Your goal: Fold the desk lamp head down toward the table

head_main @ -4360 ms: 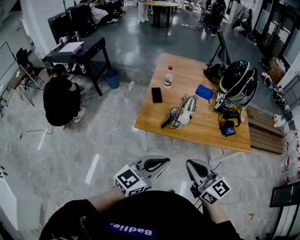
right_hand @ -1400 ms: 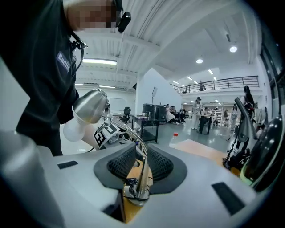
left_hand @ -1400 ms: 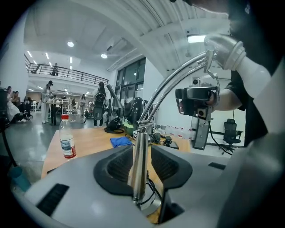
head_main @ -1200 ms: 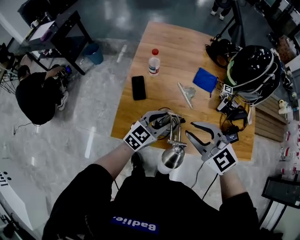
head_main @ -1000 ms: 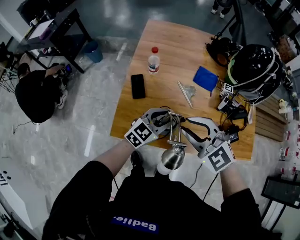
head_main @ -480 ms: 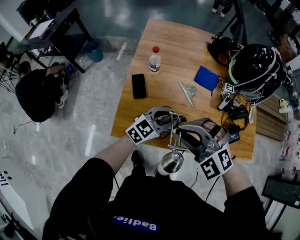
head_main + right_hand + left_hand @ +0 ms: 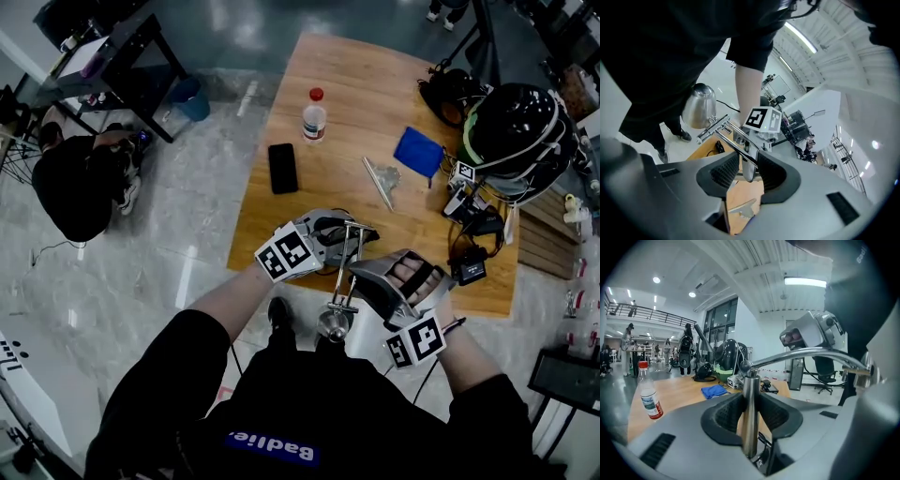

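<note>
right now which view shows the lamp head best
The right gripper view: the lamp head shows side-on and large. The head view shows it small, from above. The left gripper view shows only the lamp's post and arm, no head.

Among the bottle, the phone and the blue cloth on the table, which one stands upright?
The bottle with the red cap: it stands on its base, while the phone and the blue cloth lie flat.
</note>
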The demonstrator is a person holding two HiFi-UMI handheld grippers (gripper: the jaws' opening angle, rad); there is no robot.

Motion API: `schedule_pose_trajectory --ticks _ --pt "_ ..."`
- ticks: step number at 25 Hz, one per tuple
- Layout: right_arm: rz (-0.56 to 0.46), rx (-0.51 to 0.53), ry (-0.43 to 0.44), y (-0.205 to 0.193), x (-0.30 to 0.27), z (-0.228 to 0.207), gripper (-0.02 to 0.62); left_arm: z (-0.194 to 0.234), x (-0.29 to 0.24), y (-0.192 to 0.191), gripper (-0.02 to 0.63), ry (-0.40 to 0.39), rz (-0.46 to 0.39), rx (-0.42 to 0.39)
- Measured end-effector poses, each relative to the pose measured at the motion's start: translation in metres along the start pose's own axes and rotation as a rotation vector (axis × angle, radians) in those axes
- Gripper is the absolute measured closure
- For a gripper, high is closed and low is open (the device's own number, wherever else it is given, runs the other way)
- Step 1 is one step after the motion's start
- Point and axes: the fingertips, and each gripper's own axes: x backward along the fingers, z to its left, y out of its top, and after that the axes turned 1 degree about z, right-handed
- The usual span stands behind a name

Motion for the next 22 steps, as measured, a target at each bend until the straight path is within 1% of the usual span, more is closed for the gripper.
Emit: schedule_pose_trajectory --ticks 5,7,10,13,18,22 --pt "0.043 0.107 0.027 -0.008 -0.014 0.022 0.466 0.000 -0.001 0.000 0.482 -0.026 -0.003 -0.007" --pt "0.055 0.145 0.020 -0.010 -0.019 0.025 0.462 -0.001 -0.001 -0.001 0.482 -0.040 -0.004 -0.013" --pt "0.042 0.176 0.000 -0.008 -0.022 0.023 0.462 -0.001 -0.001 -0.001 0.482 -0.064 -0.002 -0.020" --pt "0.086 0.237 0.002 -0.015 -0.030 0.032 0.459 0.000 -0.001 -0.002 0.482 -0.079 -0.004 -0.013" --pt "0.116 0.278 0.009 -0.020 -0.039 0.040 0.456 0.000 -0.002 -0.006 0.482 -0.087 -0.013 -0.026" --pt "0.134 0.308 0.004 -0.026 -0.045 0.044 0.454 0.000 -0.002 -0.004 0.482 -0.078 -0.027 -0.009"
